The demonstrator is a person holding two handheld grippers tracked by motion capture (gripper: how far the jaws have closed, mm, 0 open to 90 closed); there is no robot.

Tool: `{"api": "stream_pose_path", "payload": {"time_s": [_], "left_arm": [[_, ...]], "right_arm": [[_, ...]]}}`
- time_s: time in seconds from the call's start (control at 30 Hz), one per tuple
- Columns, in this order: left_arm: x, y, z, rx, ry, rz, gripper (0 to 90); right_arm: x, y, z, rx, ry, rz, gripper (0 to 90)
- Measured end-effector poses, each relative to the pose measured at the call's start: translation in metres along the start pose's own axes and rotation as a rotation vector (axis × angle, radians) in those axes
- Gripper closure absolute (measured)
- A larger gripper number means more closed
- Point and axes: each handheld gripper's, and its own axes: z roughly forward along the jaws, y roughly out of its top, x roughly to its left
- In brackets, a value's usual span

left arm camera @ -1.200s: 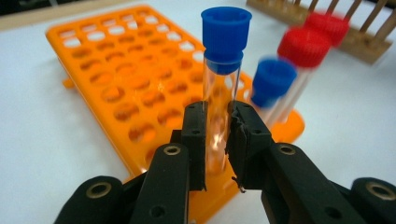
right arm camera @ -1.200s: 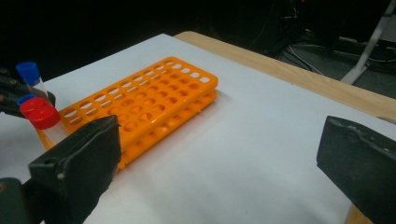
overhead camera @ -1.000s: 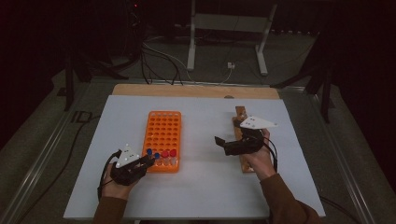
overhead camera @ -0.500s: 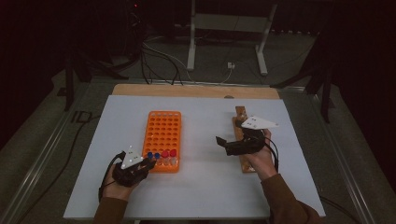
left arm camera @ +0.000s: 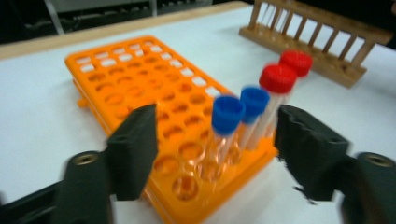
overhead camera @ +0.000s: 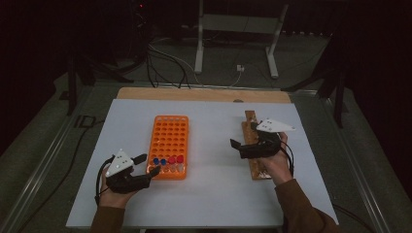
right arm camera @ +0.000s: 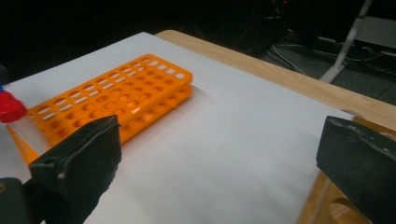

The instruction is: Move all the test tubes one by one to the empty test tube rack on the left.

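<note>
An orange tube rack (overhead camera: 170,138) lies mid-table. Its near row holds two blue-capped tubes (overhead camera: 159,161) and two red-capped tubes (overhead camera: 176,159). My left gripper (overhead camera: 147,164) is at the rack's near left corner and its jaws have just been opening. In the left gripper view the left gripper (left arm camera: 217,135) stands open around the nearest blue-capped tube (left arm camera: 227,116), with neither pad touching it. My right gripper (overhead camera: 237,148) hovers open and empty beside a wooden rack (overhead camera: 251,127), pointing toward the orange rack (right arm camera: 116,98).
The wooden rack (left arm camera: 317,42) lies lengthwise along the right side of the white table top (overhead camera: 214,184). Most holes of the orange rack (left arm camera: 140,84) hold nothing. Cables and a metal stand (overhead camera: 233,29) sit on the floor beyond the table's far edge.
The left gripper's jaws have spread apart at the rack's near left corner. The right hand and its gripper have kept still.
</note>
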Motion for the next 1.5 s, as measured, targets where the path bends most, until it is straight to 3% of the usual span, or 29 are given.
{"api": "stream_pose_path", "payload": {"time_s": [0.2, 0.37, 0.63, 0.73, 0.9, 1.13, 1.23, 1.5], "left_arm": [[0.005, 0.014, 0.002, -0.041, 0.037, -0.023, 16.3], [0.008, 0.025, 0.008, -0.058, 0.06, -0.05, 1.8], [0.015, 0.031, 0.012, -0.095, 0.09, -0.088, 0.3], [0.017, 0.031, 0.012, -0.094, 0.088, -0.094, 0.4], [0.019, 0.031, 0.013, -0.1, 0.088, -0.102, 1.1], [0.019, 0.033, 0.016, -0.095, 0.083, -0.106, 1.1], [0.018, 0.034, 0.017, -0.089, 0.081, -0.103, 1.1], [0.016, 0.035, 0.019, -0.087, 0.077, -0.1, 1.6]], "right_arm": [[-0.011, -0.002, -0.004, 0.013, -0.051, -0.019, 0.6], [-0.028, -0.004, -0.004, 0.032, -0.105, 0.003, 0.6], [-0.059, -0.01, 0.006, 0.076, -0.169, 0.062, 8.0], [-0.067, -0.015, 0.011, 0.105, -0.184, 0.086, 18.7], [-0.073, -0.022, 0.02, 0.122, -0.201, 0.084, 41.7], [-0.073, -0.023, 0.028, 0.12, -0.233, 0.07, 61.9], [-0.072, -0.023, 0.031, 0.136, -0.252, 0.054, 67.5], [-0.073, -0.024, 0.034, 0.126, -0.265, 0.081, 74.1]]}}
